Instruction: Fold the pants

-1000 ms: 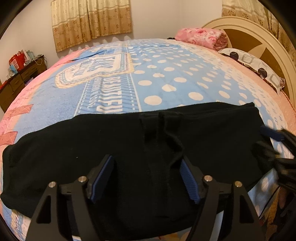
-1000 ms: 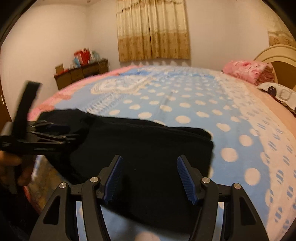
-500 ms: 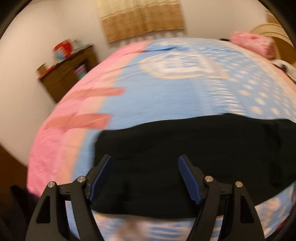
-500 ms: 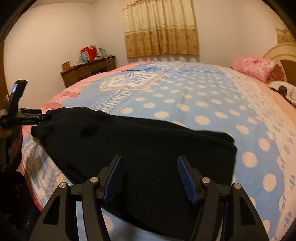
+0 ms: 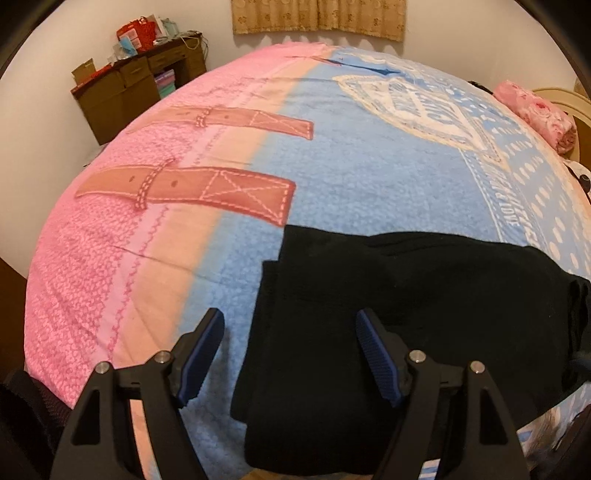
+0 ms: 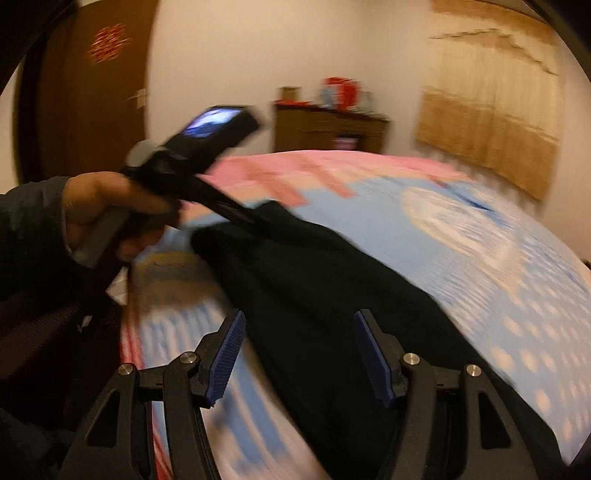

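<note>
Both tools have swung left along the black pants [image 5: 424, 314] on the bed [image 5: 332, 177]; the left tool [image 5: 290, 354], jaws apart and empty, now straddles their left end. The right tool [image 6: 297, 354], also open, trails in blur, seemingly heading for that end to fold. A wooden dresser [image 5: 136, 92] and curtains [image 5: 317, 16] line the far wall.
</note>
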Available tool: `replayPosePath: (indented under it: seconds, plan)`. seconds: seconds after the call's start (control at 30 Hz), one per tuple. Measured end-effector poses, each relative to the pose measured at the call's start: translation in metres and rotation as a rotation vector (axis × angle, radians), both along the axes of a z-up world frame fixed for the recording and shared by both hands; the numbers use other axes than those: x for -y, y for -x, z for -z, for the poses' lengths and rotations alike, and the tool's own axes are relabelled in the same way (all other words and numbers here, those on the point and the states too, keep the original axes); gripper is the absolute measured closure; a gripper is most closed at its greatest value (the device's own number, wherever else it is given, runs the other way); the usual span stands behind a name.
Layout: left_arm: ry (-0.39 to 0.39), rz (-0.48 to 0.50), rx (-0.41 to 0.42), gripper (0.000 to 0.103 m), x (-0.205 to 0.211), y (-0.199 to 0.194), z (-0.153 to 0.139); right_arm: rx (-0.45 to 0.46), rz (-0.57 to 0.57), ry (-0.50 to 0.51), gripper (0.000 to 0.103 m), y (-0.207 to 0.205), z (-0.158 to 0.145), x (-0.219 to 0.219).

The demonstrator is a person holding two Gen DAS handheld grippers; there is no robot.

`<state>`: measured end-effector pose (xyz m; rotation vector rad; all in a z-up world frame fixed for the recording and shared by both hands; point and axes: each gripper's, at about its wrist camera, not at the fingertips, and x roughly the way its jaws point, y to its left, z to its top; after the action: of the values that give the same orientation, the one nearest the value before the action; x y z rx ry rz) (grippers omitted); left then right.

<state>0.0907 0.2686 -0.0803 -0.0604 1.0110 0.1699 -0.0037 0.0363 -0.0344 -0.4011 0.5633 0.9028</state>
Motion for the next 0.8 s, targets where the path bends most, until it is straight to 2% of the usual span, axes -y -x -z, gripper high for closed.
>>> replayPosePath:
  seconds: [0.07,0.13,0.27,0.33,0.37,0.43,0.53,0.57,0.67,0.73,0.8]
  plan:
    - [0.014,0.007,0.001,0.027,-0.004,0.0,-0.003,0.007,-0.036,0.028,0.042,-0.003,0.007,-0.031]
    - [0.029,-0.005,0.008,0.027,-0.011,0.003,-0.007,0.01,-0.06,0.062,0.056,-0.006,0.015,-0.049]
    - [0.072,-0.021,0.012,0.027,-0.022,0.009,-0.007,-0.063,-0.098,0.091,0.075,-0.012,0.033,-0.065]
    - [0.108,-0.01,0.0,0.027,-0.023,0.009,-0.002,-0.092,-0.158,0.132,0.076,-0.004,0.043,-0.07]
    - [0.118,-0.004,-0.005,0.027,-0.021,0.009,0.001,-0.057,-0.176,0.181,0.076,0.004,0.051,-0.074]
    - [0.113,-0.003,-0.005,0.026,-0.018,0.008,0.004,-0.016,-0.171,0.186,0.076,0.011,0.054,-0.075]
    - [0.127,-0.033,0.0,0.023,-0.021,0.006,0.006,-0.074,-0.151,0.122,0.076,0.004,0.043,-0.064]
    - [0.13,-0.048,0.002,0.02,-0.022,0.007,0.005,-0.078,-0.141,0.1,0.076,0.003,0.04,-0.059]
    - [0.124,-0.066,0.017,0.019,-0.025,0.011,0.005,-0.091,-0.109,0.053,0.076,0.002,0.032,-0.037]
    - [0.127,-0.064,0.02,0.019,-0.024,0.012,0.005,-0.094,-0.078,0.021,0.076,0.003,0.028,-0.018]
    - [0.161,-0.03,-0.001,0.019,-0.02,0.008,0.011,-0.1,-0.042,-0.008,0.076,0.002,0.026,0.002]
